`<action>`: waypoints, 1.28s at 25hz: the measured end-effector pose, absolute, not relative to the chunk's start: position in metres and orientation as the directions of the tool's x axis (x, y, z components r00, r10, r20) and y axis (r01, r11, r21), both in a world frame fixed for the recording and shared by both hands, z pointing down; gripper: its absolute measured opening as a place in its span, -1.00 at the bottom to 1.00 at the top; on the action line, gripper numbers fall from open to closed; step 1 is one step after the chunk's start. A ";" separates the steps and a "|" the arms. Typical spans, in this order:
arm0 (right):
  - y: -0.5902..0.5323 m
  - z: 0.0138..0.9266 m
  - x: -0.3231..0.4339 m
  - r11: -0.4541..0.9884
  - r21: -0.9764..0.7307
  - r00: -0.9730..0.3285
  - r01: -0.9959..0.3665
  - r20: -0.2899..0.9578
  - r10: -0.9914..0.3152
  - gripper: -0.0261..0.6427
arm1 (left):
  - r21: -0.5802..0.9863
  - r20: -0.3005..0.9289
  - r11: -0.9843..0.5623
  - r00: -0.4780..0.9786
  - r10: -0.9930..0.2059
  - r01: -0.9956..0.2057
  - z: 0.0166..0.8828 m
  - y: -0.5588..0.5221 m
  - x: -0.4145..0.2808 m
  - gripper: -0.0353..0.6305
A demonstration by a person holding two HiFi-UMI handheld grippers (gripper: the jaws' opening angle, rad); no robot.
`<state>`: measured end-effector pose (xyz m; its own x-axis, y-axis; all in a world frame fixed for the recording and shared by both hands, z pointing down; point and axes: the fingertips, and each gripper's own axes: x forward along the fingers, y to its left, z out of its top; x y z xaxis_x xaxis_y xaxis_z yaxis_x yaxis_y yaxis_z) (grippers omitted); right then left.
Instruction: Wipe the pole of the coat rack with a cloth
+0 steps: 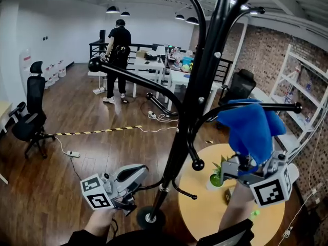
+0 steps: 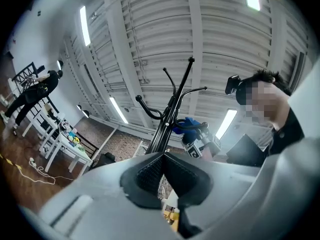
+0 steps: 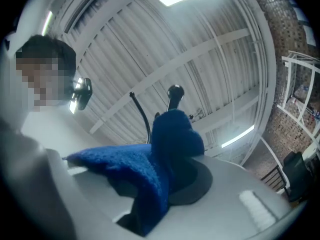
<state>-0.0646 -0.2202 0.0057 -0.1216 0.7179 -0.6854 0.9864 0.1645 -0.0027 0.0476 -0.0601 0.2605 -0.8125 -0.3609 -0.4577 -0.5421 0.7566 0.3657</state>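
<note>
Wood floor (image 1: 77, 117), brick wall (image 1: 261, 50), desks (image 1: 154, 68).

We see a fluffy blue cloth (image 1: 251, 129), a smooth, glossy metal coat rack pole (image 1: 197, 94), and a polished wooden floor (image 1: 77, 109).

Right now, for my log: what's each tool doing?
Left tool: shut, empty.
Right tool: shut on the blue cloth.

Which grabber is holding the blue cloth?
The right gripper: its jaws are clamped on the blue cloth. The left gripper is shut with nothing in it.
</note>
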 end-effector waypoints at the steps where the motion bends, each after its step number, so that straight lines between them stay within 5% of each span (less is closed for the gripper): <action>1: -0.225 0.000 -0.066 0.165 -0.002 -0.121 0.986 -0.692 0.712 -0.63 | 0.368 -0.458 0.753 -0.811 -0.363 -0.545 0.261 -0.061 0.047 -0.89; 16: -0.253 -0.027 -0.061 0.170 -0.033 -0.139 0.985 -0.736 0.663 -0.57 | 0.397 -0.474 0.740 -0.812 -0.341 -0.543 0.271 -0.054 0.061 -0.89; 32: -0.130 0.084 -0.057 0.058 -0.015 -0.058 0.998 -0.483 0.873 -0.62 | 0.426 -0.453 0.763 -0.845 -0.286 -0.487 0.279 -0.035 0.077 -0.89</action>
